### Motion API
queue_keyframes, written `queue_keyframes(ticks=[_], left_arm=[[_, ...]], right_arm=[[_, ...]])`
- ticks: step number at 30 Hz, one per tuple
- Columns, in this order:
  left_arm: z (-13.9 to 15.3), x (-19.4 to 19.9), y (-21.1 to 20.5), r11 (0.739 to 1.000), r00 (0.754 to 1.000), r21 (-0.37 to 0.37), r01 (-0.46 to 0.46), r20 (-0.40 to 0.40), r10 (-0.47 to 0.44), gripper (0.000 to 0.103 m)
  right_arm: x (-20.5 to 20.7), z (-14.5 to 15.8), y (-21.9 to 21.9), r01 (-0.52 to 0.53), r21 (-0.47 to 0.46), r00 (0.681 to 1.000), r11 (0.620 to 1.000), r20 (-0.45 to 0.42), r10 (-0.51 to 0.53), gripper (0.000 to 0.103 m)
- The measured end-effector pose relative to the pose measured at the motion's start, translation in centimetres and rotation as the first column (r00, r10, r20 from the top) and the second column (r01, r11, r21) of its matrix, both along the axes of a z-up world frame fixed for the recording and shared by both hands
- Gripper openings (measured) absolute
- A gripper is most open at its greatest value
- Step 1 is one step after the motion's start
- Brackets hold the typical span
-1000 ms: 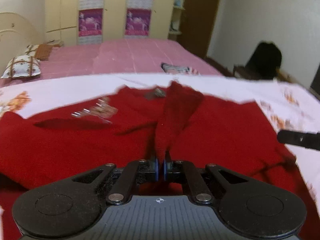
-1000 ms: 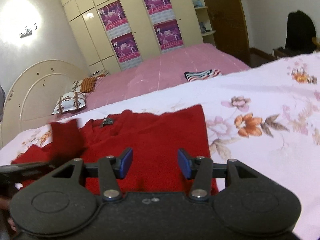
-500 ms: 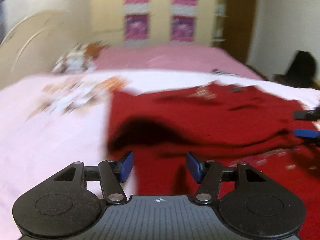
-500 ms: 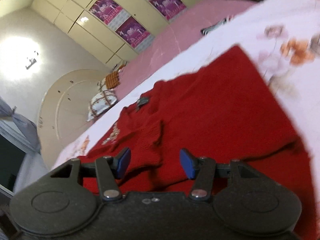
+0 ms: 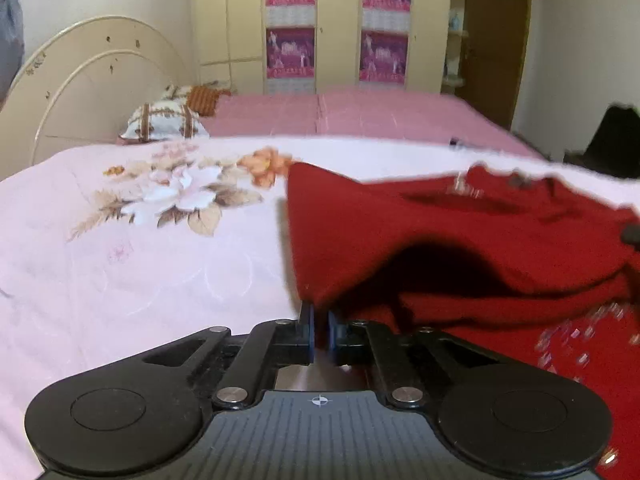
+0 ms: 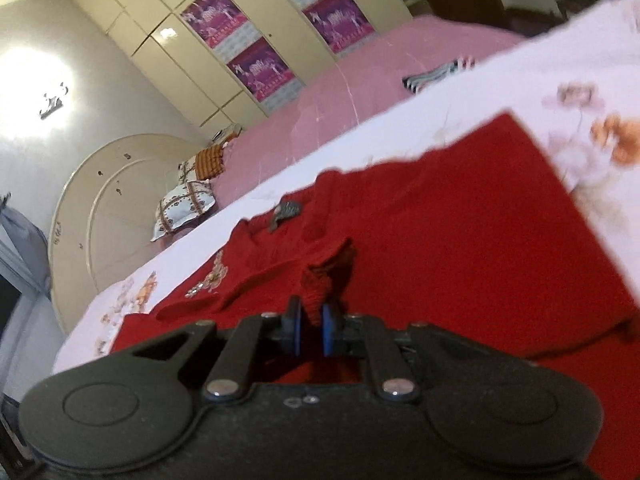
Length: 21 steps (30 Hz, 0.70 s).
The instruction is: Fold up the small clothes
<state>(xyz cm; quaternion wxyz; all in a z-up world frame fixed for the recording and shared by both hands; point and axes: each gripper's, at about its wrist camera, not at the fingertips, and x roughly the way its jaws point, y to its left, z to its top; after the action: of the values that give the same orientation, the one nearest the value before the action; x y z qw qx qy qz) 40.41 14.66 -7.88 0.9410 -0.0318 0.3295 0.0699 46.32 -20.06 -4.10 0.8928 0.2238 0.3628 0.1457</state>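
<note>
A red knit sweater (image 5: 460, 236) with sparkly beadwork lies spread on the floral sheet (image 5: 140, 240). My left gripper (image 5: 319, 330) is shut on the sweater's left corner edge and lifts it, so a fold hangs with a dark shadow under it. In the right wrist view the sweater (image 6: 460, 232) fills the middle. My right gripper (image 6: 308, 326) is shut on a ribbed sleeve cuff (image 6: 332, 268) that bunches up between the blue pads. A grey neck label (image 6: 286, 212) shows beyond the cuff.
A pink bed (image 5: 360, 116) with pillows (image 5: 164, 126) and a round cream headboard (image 5: 80, 92) lies beyond the sheet. A striped garment (image 6: 436, 74) sits on the pink bed. Cream wardrobes with purple posters (image 5: 336, 24) line the back wall.
Both grippers were open half a second ago and are now shut on the sweater. The left one released a sleeve earlier, moved left and took the corner edge.
</note>
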Motion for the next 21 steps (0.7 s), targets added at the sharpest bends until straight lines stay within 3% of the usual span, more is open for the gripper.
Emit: queue_keyframes(ticks=[3, 7, 10, 13, 17, 19, 21], left_arm=[[1.2, -1.2, -1.6, 0.999, 0.998, 0.028, 0.019, 0.058, -0.021, 0.006], [0.0, -0.5, -4.2, 0.994, 0.997, 0.078, 0.074, -0.010, -0.074, 0.006], [-0.4, -0.4, -5.2, 0.990, 0.996, 0.110, 0.089, -0.036, -0.086, 0.006], [0.3, -1.3, -4.5, 0.997, 0.999, 0.070, 0.039, -0.025, -0.037, 0.007], [2.0, -2.9, -2.4, 0.998, 0.995, -0.024, -0.055, 0.085, 0.057, 0.006], [2.7, -2.1, -2.3, 0.998, 0.992, -0.052, -0.034, 0.118, 0.040, 0.006], [2.6, -0.3, -3.0, 0.997, 0.996, -0.076, 0.023, 0.083, -0.017, 0.007]], right_arm=[[-0.4, 1.1, -1.5, 0.026, -0.058, 0.998, 0.998, 0.059, -0.022, 0.010], [-0.4, 1.6, -3.4, 0.051, -0.138, 0.994, 0.989, 0.103, -0.037, 0.010], [0.3, 0.5, -4.6, 0.079, -0.161, 0.996, 0.984, 0.056, -0.071, 0.010], [0.8, -0.3, -5.0, 0.064, -0.165, 0.998, 0.984, 0.027, -0.060, 0.010], [0.5, -0.3, -4.6, 0.041, -0.162, 0.999, 0.986, 0.035, -0.036, 0.010], [0.3, -0.3, -5.0, 0.042, -0.155, 0.999, 0.987, 0.039, -0.036, 0.010], [0.2, -0.2, -5.2, 0.042, -0.155, 0.998, 0.987, 0.042, -0.036, 0.010]])
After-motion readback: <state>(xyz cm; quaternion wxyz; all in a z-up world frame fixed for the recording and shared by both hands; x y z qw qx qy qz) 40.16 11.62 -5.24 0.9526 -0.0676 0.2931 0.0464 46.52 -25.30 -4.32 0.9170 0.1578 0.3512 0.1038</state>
